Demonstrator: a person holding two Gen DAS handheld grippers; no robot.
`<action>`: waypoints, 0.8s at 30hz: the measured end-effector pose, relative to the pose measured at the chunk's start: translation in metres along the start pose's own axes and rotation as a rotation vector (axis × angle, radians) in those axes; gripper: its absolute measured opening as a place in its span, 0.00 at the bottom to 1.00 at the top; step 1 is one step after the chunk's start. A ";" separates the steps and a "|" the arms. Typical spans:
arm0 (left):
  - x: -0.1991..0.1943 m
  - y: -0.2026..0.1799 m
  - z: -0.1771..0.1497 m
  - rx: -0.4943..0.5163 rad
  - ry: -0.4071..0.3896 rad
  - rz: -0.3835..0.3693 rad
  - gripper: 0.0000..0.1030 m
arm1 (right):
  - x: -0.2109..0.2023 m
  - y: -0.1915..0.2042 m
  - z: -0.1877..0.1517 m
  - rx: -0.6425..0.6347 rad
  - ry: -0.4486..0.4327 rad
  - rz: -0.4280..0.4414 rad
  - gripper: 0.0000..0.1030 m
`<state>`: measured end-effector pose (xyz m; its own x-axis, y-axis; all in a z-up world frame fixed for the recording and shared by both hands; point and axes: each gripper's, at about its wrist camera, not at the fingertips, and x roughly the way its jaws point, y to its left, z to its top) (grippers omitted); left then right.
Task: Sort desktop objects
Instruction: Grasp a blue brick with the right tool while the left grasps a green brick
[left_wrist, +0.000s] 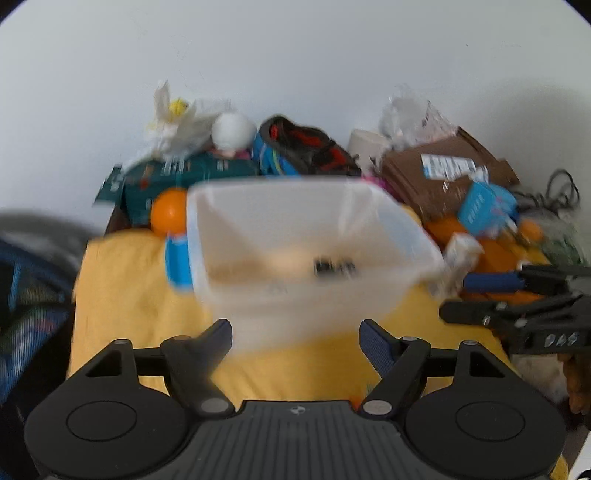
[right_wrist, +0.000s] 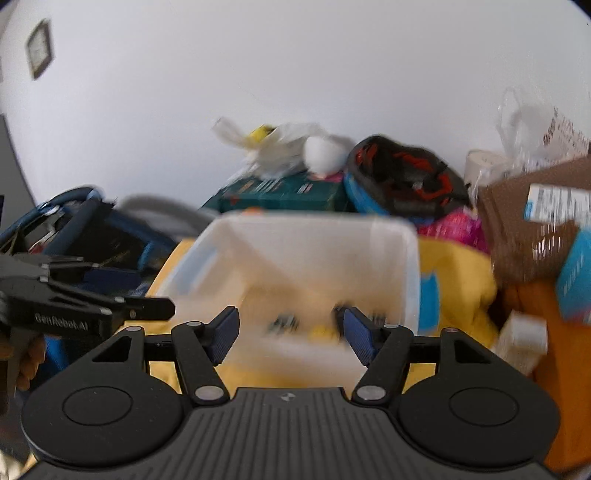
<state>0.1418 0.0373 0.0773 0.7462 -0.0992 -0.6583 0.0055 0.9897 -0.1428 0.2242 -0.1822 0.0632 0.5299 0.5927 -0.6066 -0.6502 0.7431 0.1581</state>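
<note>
I hold both tools wide, left tool (left_wrist: 295, 343) and right tool (right_wrist: 290, 332), at mid-frame box (left_wrist: 306, 236), ready to drop things in.

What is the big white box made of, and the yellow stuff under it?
The box looks like thin, cloudy plastic: dark bits inside show through its wall. The yellow cover looks like soft matte cloth, probably fabric, since it wrinkles. Blur leaves both a bit uncertain.
</note>
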 end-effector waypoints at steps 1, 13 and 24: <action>-0.003 -0.002 -0.016 -0.008 0.007 -0.008 0.77 | -0.004 0.004 -0.016 -0.010 0.010 -0.002 0.64; 0.032 -0.047 -0.131 0.046 0.216 -0.095 0.68 | -0.003 0.024 -0.182 -0.027 0.254 -0.020 0.47; 0.051 -0.044 -0.133 0.060 0.238 -0.097 0.24 | -0.004 0.029 -0.188 -0.076 0.237 -0.001 0.44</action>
<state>0.0909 -0.0250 -0.0479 0.5625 -0.2080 -0.8002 0.1137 0.9781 -0.1743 0.1011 -0.2217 -0.0761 0.3936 0.4959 -0.7741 -0.6934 0.7130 0.1042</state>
